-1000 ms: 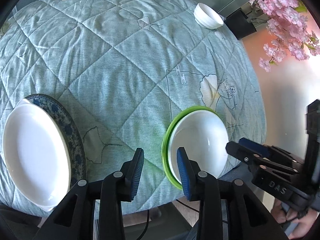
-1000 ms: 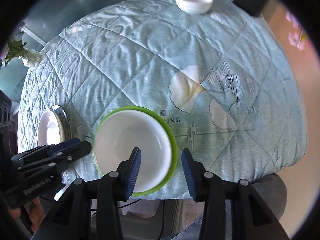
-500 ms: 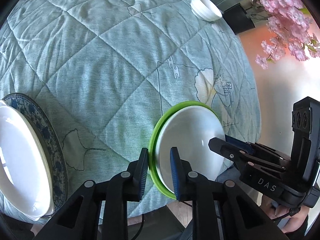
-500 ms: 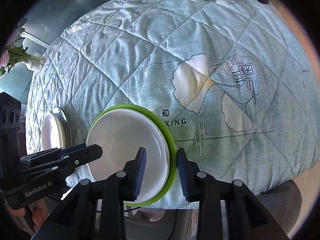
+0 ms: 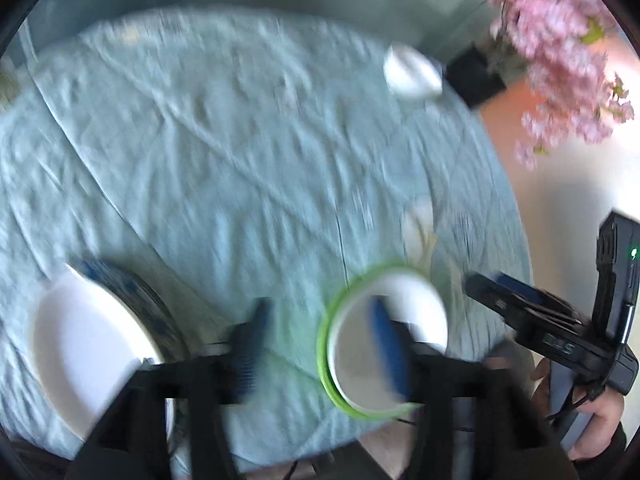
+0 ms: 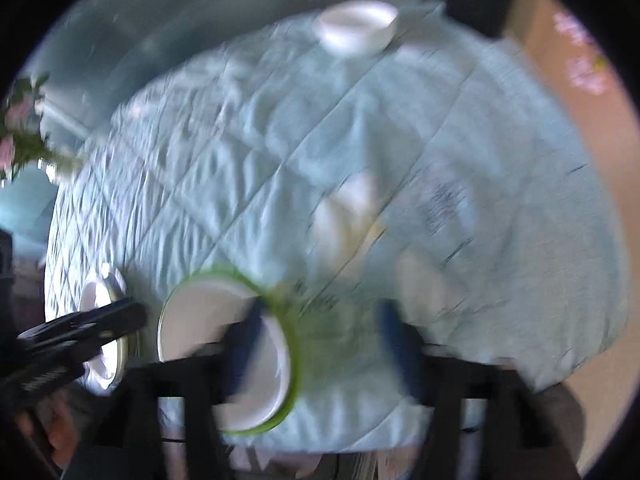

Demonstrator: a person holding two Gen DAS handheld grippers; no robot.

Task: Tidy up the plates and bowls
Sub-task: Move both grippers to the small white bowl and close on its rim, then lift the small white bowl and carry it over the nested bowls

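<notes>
While both frames were smeared by motion, the step looked like letting go of a stack. At left, a glossy white oval dish (image 5: pixel 86 344) lay on a blue-patterned plate (image 5: pixel 158 312). The left gripper (image 5: pixel 320 344) was opening, empty. Centre, a smooth white plate (image 5: pixel 416 304) sat in a green-rimmed plate (image 5: pixel 322 344) on the quilted teal cloth (image 5: pixel 240 160). The right gripper (image 6: pixel 316 344) was opening, holding nothing. A small white bowl (image 6: pixel 356 30) stood at the far edge; probably next, needing a long reach.

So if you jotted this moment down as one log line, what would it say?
left gripper: opening, nothing held | right gripper: opening, nothing held | white plate on green plate: on table | view: blurred
</notes>
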